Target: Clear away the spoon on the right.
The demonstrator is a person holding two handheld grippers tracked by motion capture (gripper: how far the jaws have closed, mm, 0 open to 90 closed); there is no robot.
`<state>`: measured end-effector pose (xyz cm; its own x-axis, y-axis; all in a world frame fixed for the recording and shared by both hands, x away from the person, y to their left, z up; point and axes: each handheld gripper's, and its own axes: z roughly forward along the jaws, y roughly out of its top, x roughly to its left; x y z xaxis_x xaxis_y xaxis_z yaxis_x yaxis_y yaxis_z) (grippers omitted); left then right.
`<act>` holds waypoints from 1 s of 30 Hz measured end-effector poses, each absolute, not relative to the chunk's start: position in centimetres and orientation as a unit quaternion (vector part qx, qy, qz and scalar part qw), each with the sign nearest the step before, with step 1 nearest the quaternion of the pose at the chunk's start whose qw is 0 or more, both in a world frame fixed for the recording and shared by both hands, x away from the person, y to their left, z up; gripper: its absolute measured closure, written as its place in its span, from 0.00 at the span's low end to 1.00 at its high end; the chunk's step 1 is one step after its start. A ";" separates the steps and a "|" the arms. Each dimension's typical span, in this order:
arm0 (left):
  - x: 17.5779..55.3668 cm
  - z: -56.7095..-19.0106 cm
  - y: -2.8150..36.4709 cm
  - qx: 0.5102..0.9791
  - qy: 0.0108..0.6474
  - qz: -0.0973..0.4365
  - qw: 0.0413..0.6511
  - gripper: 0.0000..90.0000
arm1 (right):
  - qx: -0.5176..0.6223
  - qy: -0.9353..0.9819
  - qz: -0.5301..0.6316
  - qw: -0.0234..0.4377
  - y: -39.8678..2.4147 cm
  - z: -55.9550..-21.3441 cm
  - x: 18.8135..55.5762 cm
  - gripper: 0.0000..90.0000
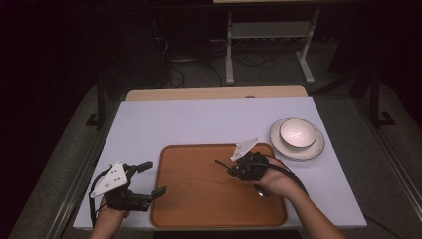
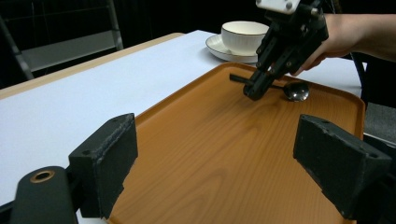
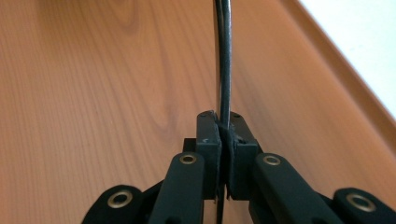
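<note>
My right tongs [image 2: 250,91] are clamped tight on the thin dark handle of a shiny metal spoon [image 2: 297,91]. In the right gripper view the two black pads [image 3: 209,140] press together with the handle squeezed between them, and the handle runs on straight up and away over the wood grain. In the left gripper view the spoon's rounded bowl lies low over the far right part of the flat orange-brown wooden tray [image 2: 210,154], behind the tongs and close to the hand [image 2: 336,39] that carries them; whether the bowl touches the tray I cannot tell. From the high view the same tongs [image 1: 229,169] point left across the tray [image 1: 199,199], and the spoon bowl [image 1: 261,190] peeks out under the hand.

My left tongs [image 1: 152,179] stand wide with nothing between them. They hover at the tray's near left edge, aimed across it, and in their own view the two black blocks [image 2: 105,158] sit far apart with bare tray between them.

The tray rests on the pale lilac-white table [image 1: 199,122]. Off its far right corner, well apart from both tongs, a white ceramic bowl [image 1: 297,133] stands on a matching white saucer [image 1: 313,149].
</note>
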<state>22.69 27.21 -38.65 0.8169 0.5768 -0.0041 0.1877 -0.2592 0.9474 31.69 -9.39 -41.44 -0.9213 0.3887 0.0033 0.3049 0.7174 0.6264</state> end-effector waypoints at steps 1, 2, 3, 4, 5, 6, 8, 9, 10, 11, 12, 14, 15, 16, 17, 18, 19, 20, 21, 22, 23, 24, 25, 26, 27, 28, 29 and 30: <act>22.7 -38.6 27.2 0.774 0.247 0.175 0.556 0.15 | 0.184 0.926 0.322 0.065 -9.3 -41.6 31.7 0.95; 22.7 -38.6 27.2 0.774 0.247 0.175 0.556 0.15 | 0.184 0.926 0.322 0.065 -9.3 -41.6 31.7 0.95; 22.7 -38.6 27.2 0.774 0.247 0.175 0.556 0.15 | 0.183 0.928 0.318 0.065 -9.2 -41.7 31.6 0.95; 22.7 -38.6 27.2 0.774 0.247 0.175 0.556 0.15 | 0.182 0.928 0.317 0.066 -9.1 -41.8 31.6 0.95; 22.7 -38.6 27.2 0.774 0.247 0.175 0.556 0.15 | 0.179 0.930 0.315 0.066 -9.0 -41.9 31.6 0.95; 22.7 -38.6 27.2 0.774 0.247 0.175 0.557 0.15 | 0.178 0.931 0.311 0.064 -8.9 -42.1 31.5 0.95; 22.7 -38.6 27.2 0.774 0.247 0.175 0.556 0.15 | 0.178 0.932 0.310 0.064 -8.9 -42.1 31.5 0.95; 22.7 -38.6 27.2 0.774 0.247 0.175 0.556 0.15 | 0.177 0.932 0.308 0.064 -8.8 -42.2 31.5 0.95; 22.7 -38.6 27.2 0.774 0.247 0.175 0.556 0.15 | 0.177 0.933 0.307 0.064 -8.8 -42.2 31.5 0.95; 22.7 -38.6 27.2 0.774 0.247 0.175 0.556 0.15 | 0.176 0.933 0.308 0.064 -8.8 -42.2 31.5 0.95; 22.7 -38.6 27.2 0.774 0.247 0.175 0.556 0.15 | 0.176 0.933 0.307 0.064 -8.8 -42.2 31.5 0.95; 22.7 -38.6 27.2 0.774 0.247 0.175 0.556 0.15 | 0.176 0.933 0.307 0.064 -8.8 -42.3 31.5 0.95; 22.7 -38.6 27.2 0.774 0.247 0.175 0.557 0.15 | 0.174 0.934 0.306 0.064 -8.8 -42.3 31.5 0.95; 22.7 -38.6 27.2 0.774 0.247 0.175 0.557 0.15 | 0.173 0.934 0.305 0.064 -8.7 -42.3 31.5 0.95; 22.7 -38.6 27.2 0.774 0.247 0.175 0.556 0.15 | 0.174 0.934 0.305 0.063 -8.7 -42.3 31.5 0.95; 22.7 -38.6 27.2 0.774 0.247 0.175 0.556 0.15 | 0.174 0.934 0.304 0.064 -8.7 -42.4 31.5 0.95; 22.7 -38.7 27.2 0.774 0.247 0.174 0.556 0.15 | 0.174 0.935 0.303 0.063 -8.7 -42.4 31.5 0.95; 22.7 -38.6 27.2 0.774 0.247 0.175 0.556 0.15 | 0.173 0.935 0.302 0.063 -8.7 -42.4 31.5 0.95; 22.7 -38.6 27.2 0.774 0.247 0.175 0.556 0.15 | 0.173 0.936 0.300 0.064 -8.7 -42.5 31.5 0.95; 22.7 -38.6 27.2 0.774 0.247 0.175 0.556 0.15 | 0.172 0.937 0.298 0.065 -8.6 -42.5 31.5 0.94; 22.7 -38.6 27.2 0.774 0.247 0.175 0.556 0.15 | 0.171 0.937 0.298 0.064 -8.6 -42.6 31.5 0.94; 22.7 -38.6 27.2 0.774 0.247 0.175 0.556 0.15 | 0.170 0.938 0.296 0.064 -8.6 -42.7 31.5 0.94; 22.7 -38.6 27.2 0.774 0.247 0.175 0.556 0.15 | 0.170 0.938 0.296 0.064 -8.6 -42.7 31.5 0.94; 22.7 -38.6 27.2 0.774 0.247 0.174 0.556 0.15 | 0.170 0.938 0.294 0.064 -8.5 -42.7 31.5 0.94; 22.7 -38.7 27.2 0.774 0.247 0.174 0.556 0.15 | 0.170 0.939 0.293 0.065 -8.5 -42.7 31.5 0.93; 22.7 -38.7 27.2 0.774 0.247 0.174 0.556 0.15 | 0.169 0.939 0.291 0.066 -8.5 -42.8 31.5 0.93; 22.7 -38.7 27.2 0.774 0.247 0.174 0.556 0.15 | 0.169 0.940 0.290 0.066 -8.5 -42.8 31.5 0.92; 22.7 -38.7 27.2 0.774 0.248 0.174 0.556 0.15 | 0.169 0.940 0.289 0.065 -8.5 -42.9 31.5 0.92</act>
